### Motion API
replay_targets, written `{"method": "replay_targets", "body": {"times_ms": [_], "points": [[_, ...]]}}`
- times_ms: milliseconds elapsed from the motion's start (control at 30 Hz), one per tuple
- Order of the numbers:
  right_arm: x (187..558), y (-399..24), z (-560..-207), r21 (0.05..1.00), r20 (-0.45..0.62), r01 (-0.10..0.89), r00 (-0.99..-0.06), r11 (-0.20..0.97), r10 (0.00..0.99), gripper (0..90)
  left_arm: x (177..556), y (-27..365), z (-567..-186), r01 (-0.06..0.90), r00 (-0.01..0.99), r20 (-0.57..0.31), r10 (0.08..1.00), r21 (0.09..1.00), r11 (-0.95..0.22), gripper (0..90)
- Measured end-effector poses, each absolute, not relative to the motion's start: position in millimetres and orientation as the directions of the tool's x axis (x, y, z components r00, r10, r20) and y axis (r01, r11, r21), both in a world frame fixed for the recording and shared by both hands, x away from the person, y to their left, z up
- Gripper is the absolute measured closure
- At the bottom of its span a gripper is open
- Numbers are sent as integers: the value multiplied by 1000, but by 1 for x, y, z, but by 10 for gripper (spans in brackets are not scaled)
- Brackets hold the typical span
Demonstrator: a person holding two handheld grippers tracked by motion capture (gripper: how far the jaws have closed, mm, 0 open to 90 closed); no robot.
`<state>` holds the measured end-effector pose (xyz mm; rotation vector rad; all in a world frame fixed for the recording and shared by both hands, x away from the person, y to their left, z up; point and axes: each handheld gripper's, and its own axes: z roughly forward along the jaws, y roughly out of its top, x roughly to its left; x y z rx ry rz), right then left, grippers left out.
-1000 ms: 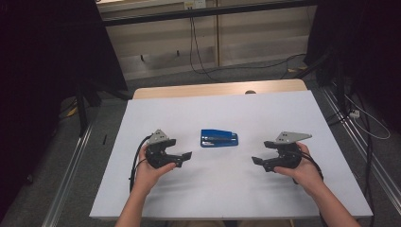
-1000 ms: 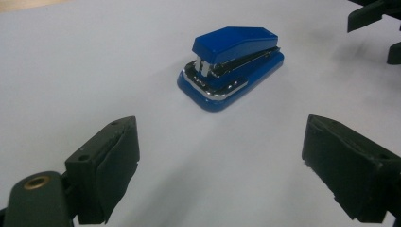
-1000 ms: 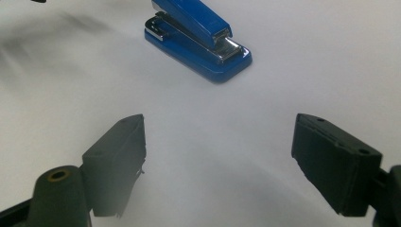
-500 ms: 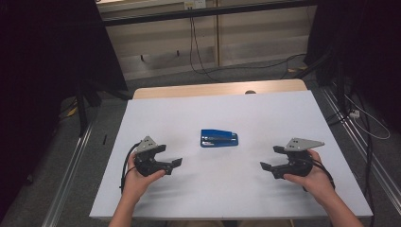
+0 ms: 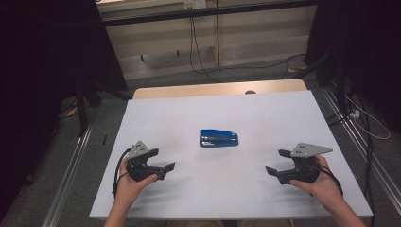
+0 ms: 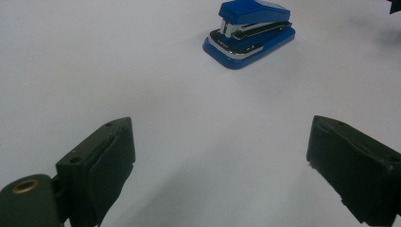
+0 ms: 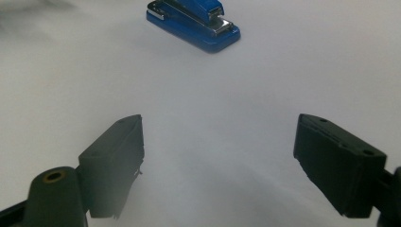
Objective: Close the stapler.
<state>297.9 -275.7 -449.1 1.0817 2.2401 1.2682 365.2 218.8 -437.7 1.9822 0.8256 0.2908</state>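
A blue stapler (image 5: 219,138) lies flat in the middle of the white table top (image 5: 227,109). My left gripper (image 5: 162,160) is held near the table's front left, open and empty, pointing right toward the stapler. My right gripper (image 5: 277,162) is held near the front right, also open and empty, pointing left. Seen from the left gripper view, the stapler (image 6: 249,33) lies well ahead of the wide-spread jaws. In the right gripper view the stapler (image 7: 194,21) sits far ahead, up and left of centre. Neither gripper touches it.
The white top covers a wooden table (image 5: 217,89) whose far edge shows. Metal rails (image 5: 71,165) run along both sides on the floor. Cables (image 5: 364,118) lie on the floor at the right and behind the table.
Both hands have drawn back toward the front edge and outward, away from the stapler. The jaws of both grippers stay open. The stapler has not moved.
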Motion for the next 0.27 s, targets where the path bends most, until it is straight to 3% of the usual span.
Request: {"method": "replay_targets", "body": {"times_ms": [267], "points": [[296, -278, -450, 842, 69, 444, -653, 307, 754, 166, 366, 219, -438, 434, 741, -123, 660, 838, -331, 83]]}}
